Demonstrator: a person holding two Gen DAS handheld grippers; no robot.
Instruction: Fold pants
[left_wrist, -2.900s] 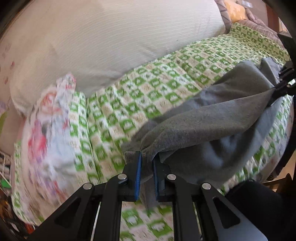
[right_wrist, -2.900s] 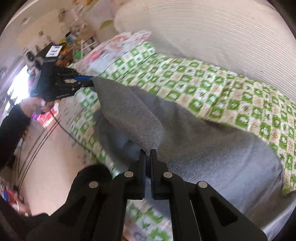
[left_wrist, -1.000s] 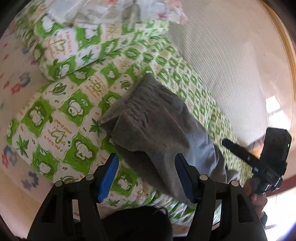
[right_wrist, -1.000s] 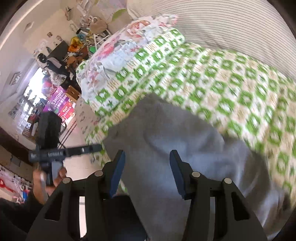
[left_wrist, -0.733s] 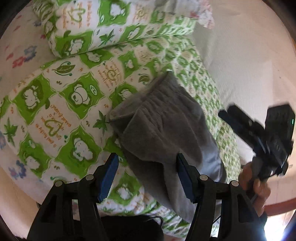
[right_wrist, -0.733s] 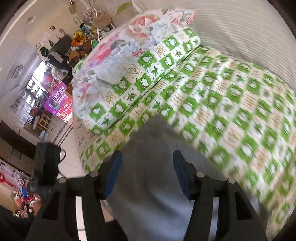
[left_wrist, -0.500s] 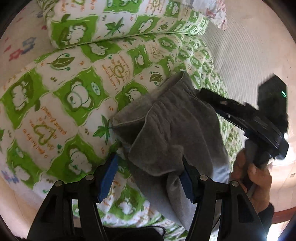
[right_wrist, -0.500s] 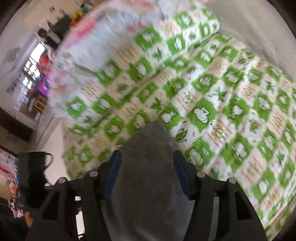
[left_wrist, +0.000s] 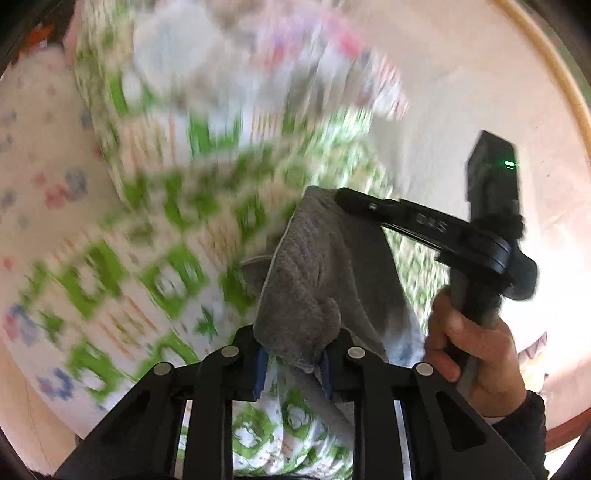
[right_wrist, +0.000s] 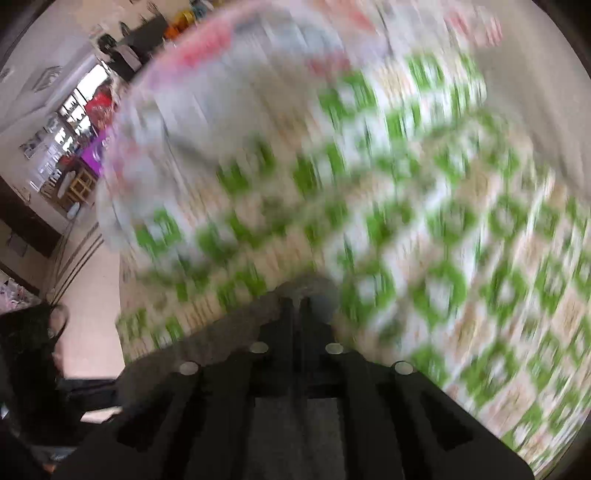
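Both claws have just closed on the grey pants (left_wrist: 325, 280), bunched on the bed (left_wrist: 173, 273). Left claw (left_wrist: 293, 363) pinches a thick wad at its tips; right claw (left_wrist: 341, 201) is clamped on the far edge. Risk: uneven layers caught, so a layer slips on lifting and the fold skews. Heavy blur; grip depth unclear.

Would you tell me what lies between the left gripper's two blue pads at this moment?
A bunched fold of the grey pants lies there; the left gripper has just been closing and its pads press on it, as the left wrist view shows.
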